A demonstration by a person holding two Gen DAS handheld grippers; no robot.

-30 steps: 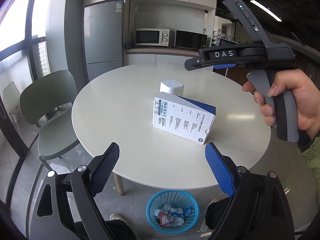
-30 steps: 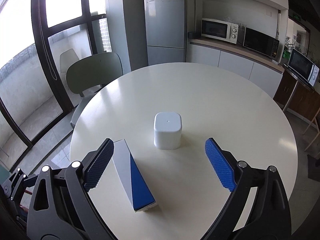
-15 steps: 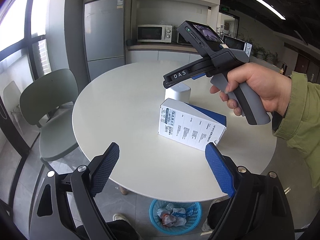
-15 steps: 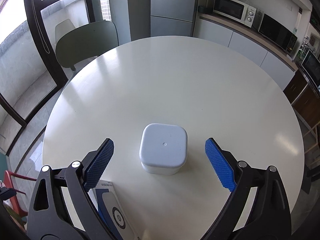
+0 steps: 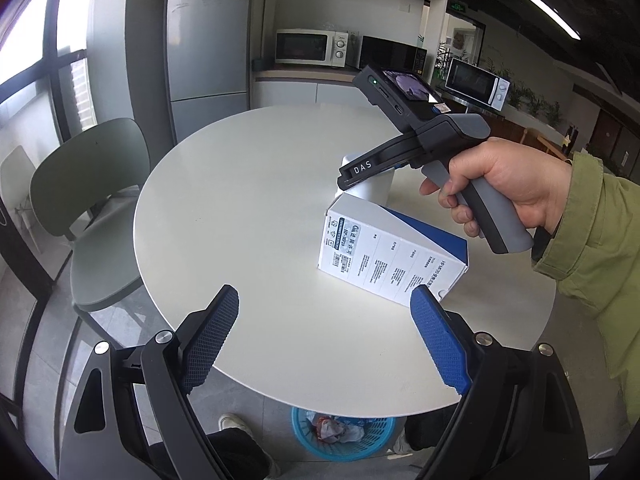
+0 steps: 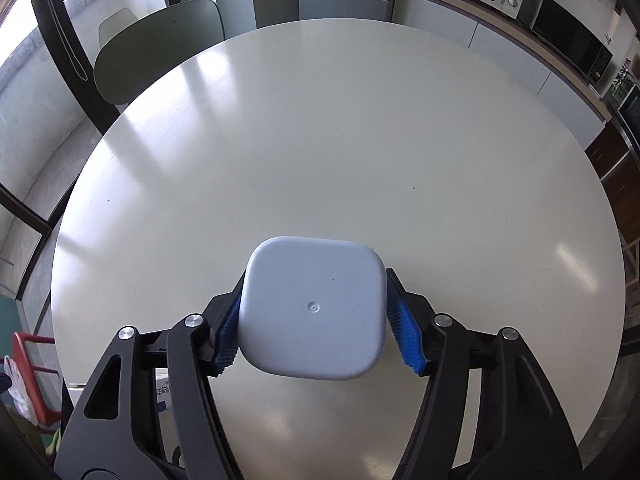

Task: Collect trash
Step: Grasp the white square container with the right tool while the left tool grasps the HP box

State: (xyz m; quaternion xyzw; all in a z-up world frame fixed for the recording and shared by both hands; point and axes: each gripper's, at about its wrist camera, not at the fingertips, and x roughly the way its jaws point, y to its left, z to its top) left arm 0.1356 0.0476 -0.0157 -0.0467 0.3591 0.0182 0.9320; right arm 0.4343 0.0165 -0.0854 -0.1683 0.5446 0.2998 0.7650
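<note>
The right gripper (image 6: 314, 320) has just been closing from above around the white cup (image 6: 312, 308) on the worktop (image 6: 320, 140), pads at its sides for lifting. The left gripper (image 5: 324, 344) waits open, the box (image 5: 390, 254) just ahead.

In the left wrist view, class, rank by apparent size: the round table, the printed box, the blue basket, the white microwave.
1. round table
2. printed box
3. blue basket and white microwave: about alike; the basket is part hidden and the microwave is farther off, so unranked.
</note>
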